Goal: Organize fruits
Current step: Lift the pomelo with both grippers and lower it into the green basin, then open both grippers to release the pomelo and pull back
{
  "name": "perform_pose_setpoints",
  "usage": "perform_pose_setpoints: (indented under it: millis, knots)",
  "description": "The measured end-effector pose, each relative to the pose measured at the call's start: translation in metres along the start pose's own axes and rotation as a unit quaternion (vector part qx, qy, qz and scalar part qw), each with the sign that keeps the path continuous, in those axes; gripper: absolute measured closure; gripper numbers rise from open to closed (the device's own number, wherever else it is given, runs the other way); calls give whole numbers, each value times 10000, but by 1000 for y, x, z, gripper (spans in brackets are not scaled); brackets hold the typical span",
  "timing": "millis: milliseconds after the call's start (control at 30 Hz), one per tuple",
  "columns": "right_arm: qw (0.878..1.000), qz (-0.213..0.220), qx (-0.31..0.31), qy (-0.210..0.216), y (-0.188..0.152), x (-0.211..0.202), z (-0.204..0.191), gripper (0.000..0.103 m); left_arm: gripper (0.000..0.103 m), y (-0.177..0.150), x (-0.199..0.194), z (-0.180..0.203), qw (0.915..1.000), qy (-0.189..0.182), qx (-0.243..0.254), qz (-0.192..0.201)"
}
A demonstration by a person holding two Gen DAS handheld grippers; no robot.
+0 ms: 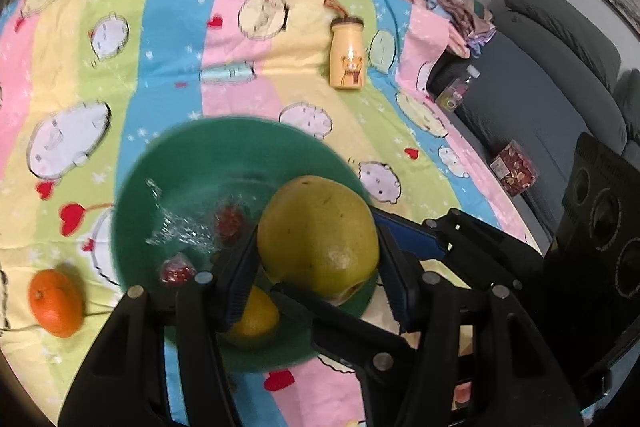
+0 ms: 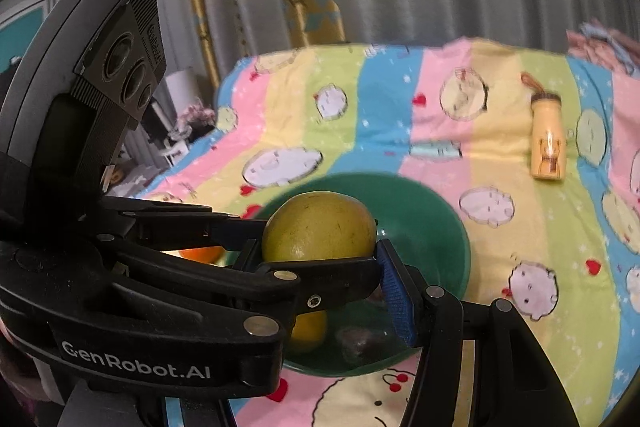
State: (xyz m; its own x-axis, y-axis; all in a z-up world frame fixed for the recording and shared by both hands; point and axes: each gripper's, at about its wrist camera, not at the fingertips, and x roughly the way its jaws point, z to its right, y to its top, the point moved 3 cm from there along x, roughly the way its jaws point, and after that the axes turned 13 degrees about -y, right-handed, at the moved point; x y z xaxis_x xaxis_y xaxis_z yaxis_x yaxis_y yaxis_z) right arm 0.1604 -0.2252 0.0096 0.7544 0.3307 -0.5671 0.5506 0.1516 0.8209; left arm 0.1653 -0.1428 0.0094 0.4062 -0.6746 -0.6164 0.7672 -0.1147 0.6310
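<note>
Pomelo (image 1: 318, 239): large yellow-green fruit held above the green bowl (image 1: 192, 163); its long axis lies roughly level in the right wrist view, and the dimpled, cut-looking end faces down toward the left camera.
Left gripper (image 1: 316, 263): reaches in from low in its own view, angled down toward the bowl; jaws part-spread, the blue pads (image 1: 240, 283) pressed on the pomelo's two flanks.
Right gripper (image 2: 320, 267): comes from the opposite side, tilted less steeply down; one blue pad (image 2: 394, 291) lies against the fruit's right flank, the other is hidden behind the left gripper's black links, so it pinches the same pomelo as far as can be seen.
Bowl contents: a yellow fruit (image 1: 256, 319) under the left gripper's finger, small red wrapped pieces (image 1: 178, 269) and clear crinkled wrap.
Orange (image 1: 54, 303): on the bed beside the bowl, well apart from both grippers.
Bed cover (image 1: 168, 39): striped pastel cartoon print.
Yellow bottle (image 1: 347, 55): lies on the cover beyond the bowl.
</note>
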Motion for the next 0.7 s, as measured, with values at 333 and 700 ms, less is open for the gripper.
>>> perform_pose_setpoints:
  millis: [333, 700]
  knots:
    - [9958, -850, -276, -185, -18, 35, -9, 43, 47, -20, 22, -30, 9977, -169, -590, -285]
    - [9921, -992, -432, -635, -25, 37, -11, 42, 27, -15, 10, -25, 9992, -12, -398, -19]
